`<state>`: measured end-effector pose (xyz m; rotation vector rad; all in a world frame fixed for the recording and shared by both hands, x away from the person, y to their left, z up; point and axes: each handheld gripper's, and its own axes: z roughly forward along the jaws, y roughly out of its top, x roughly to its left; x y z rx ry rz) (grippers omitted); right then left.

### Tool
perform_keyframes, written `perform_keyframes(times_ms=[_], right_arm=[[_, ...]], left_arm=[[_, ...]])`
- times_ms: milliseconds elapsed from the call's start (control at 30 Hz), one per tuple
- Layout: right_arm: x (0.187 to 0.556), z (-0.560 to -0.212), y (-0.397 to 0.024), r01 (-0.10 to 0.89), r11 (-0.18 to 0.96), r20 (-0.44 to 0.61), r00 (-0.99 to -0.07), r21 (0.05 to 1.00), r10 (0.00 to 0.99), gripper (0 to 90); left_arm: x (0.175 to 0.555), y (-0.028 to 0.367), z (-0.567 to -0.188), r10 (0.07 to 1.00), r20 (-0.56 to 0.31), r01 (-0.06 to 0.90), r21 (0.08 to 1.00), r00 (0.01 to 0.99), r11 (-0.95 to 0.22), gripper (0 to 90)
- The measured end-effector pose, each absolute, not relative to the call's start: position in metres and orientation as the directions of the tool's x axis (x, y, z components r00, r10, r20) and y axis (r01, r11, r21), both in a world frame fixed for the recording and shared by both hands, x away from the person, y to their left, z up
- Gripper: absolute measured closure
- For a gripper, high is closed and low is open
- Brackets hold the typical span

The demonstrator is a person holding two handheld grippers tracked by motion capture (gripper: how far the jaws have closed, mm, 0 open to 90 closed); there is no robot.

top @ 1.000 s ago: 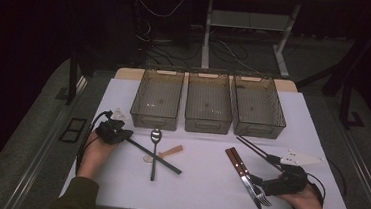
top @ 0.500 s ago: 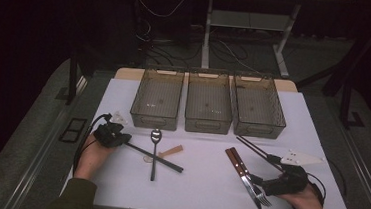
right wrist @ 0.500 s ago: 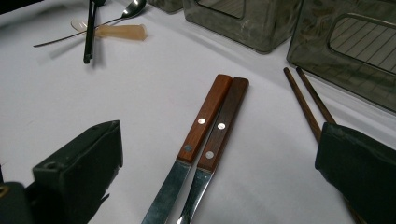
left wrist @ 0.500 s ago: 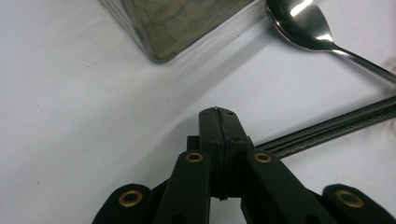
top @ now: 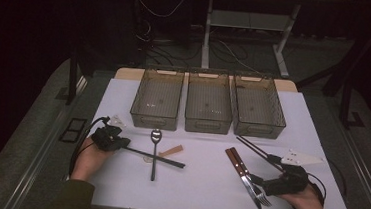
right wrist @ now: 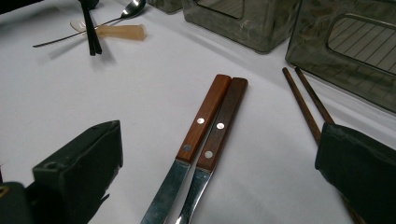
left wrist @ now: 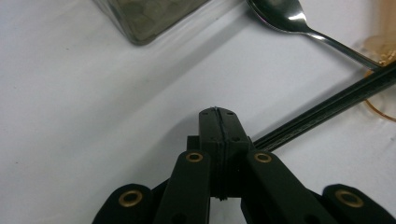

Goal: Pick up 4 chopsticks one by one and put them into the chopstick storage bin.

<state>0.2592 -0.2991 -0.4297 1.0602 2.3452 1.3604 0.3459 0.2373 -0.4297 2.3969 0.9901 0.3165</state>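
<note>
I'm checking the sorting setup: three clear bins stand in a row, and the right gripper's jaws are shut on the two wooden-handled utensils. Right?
Not quite. The right gripper is open; the two wooden-handled utensils lie loose between its jaws, as the right gripper view shows. The three bins do stand in a row.

Black grippers, brass-ringed pivots, trailing black cables, olive sleeves (top: pixel 73 196).

Bare table (top: pixel 202 186) lies open between my hands. Ahead, three bins (top: pixel 208 106) stand in a row, walling off the far side.
</note>
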Motion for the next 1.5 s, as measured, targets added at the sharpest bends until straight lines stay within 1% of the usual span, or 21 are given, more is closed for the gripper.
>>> perform_keyframes(times_ms=[667, 733, 833, 967, 1000, 1500], right_arm=[[0.259, -0.430, -0.299, 0.474, 0.308, 0.153, -0.711, 0.825, 0.686, 1.1], [0.259, -0.430, -0.299, 0.474, 0.308, 0.152, -0.711, 0.825, 0.686, 1.1], [0.259, -0.430, -0.299, 0.474, 0.308, 0.153, -0.711, 0.825, 0.686, 1.1], [0.259, -0.430, -0.299, 0.474, 0.309, 0.151, -0.711, 0.825, 0.687, 1.1], [0.259, -0.430, -0.299, 0.474, 0.310, 0.151, -0.711, 0.825, 0.687, 1.0], [0.259, -0.430, -0.299, 0.473, 0.311, 0.149, -0.711, 0.825, 0.687, 1.1]], left_arm=[[0.336, 0.238, -0.429, 0.690, -0.012, 0.584, 0.544, 0.724, -0.603, 89.2], [0.335, 0.238, -0.430, 0.694, -0.020, 0.585, 0.555, 0.720, -0.591, 89.2], [0.332, 0.238, -0.429, 0.687, -0.017, 0.583, 0.545, 0.726, -0.603, 89.2], [0.329, 0.239, -0.430, 0.689, -0.023, 0.581, 0.558, 0.724, -0.592, 89.2], [0.329, 0.240, -0.429, 0.686, -0.019, 0.582, 0.547, 0.728, -0.602, 89.2], [0.319, 0.241, -0.430, 0.676, -0.026, 0.574, 0.553, 0.736, -0.604, 89.2]])
